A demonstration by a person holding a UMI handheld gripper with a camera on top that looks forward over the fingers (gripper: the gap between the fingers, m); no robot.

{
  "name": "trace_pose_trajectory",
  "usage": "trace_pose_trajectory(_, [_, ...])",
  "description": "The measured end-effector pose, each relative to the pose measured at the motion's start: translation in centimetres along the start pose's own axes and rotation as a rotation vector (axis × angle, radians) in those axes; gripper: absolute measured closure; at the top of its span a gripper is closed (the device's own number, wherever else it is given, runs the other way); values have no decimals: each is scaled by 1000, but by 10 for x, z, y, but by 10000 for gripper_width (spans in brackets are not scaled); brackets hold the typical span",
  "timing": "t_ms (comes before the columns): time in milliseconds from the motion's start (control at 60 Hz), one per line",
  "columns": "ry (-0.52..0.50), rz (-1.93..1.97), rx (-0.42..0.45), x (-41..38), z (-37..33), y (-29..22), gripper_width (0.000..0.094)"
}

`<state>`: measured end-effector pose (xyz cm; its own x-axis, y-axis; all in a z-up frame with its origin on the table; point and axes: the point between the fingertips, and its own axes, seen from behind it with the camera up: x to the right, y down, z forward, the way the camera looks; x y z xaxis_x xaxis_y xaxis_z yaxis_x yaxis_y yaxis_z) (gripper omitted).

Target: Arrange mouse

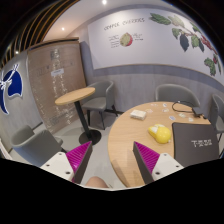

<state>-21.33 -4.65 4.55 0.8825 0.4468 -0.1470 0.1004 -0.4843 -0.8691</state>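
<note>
A yellow mouse-like object (158, 132) lies on the round wooden table (128, 140), beside a closed grey laptop (195, 142). My gripper (113, 154) is held well short of the table, above the floor and the table's near edge. Its fingers are open, with magenta pads (78, 158) at either side and nothing between them. The mouse is ahead and to the right of the right finger.
A white flat item (137, 114) lies at the table's far side. A tall small round table (76, 97) stands to the left on the floor. Grey chairs (178, 94) ring the wooden table. A skin-coloured shape (97, 183) shows below the fingers.
</note>
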Motion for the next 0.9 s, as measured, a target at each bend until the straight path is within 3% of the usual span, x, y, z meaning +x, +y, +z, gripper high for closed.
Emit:
trace_pose_trajectory(283, [209, -26, -131, 122, 20, 11, 89])
trace_pose_trajectory(383, [200, 13, -190, 152, 38, 15, 91])
trace_pose_trajectory(617, [243, 28, -235, 194, 69, 1, 115])
trace_pose_trajectory(717, [253, 33, -252, 204, 83, -8, 220])
trace_pose_trajectory(767, [266, 22, -260, 211, 87, -11, 325])
trace_pose_trajectory(800, [262, 19, -261, 212, 90, -11, 445])
trace_pose_trajectory(900, [239, 49, -232, 208, 92, -16, 519])
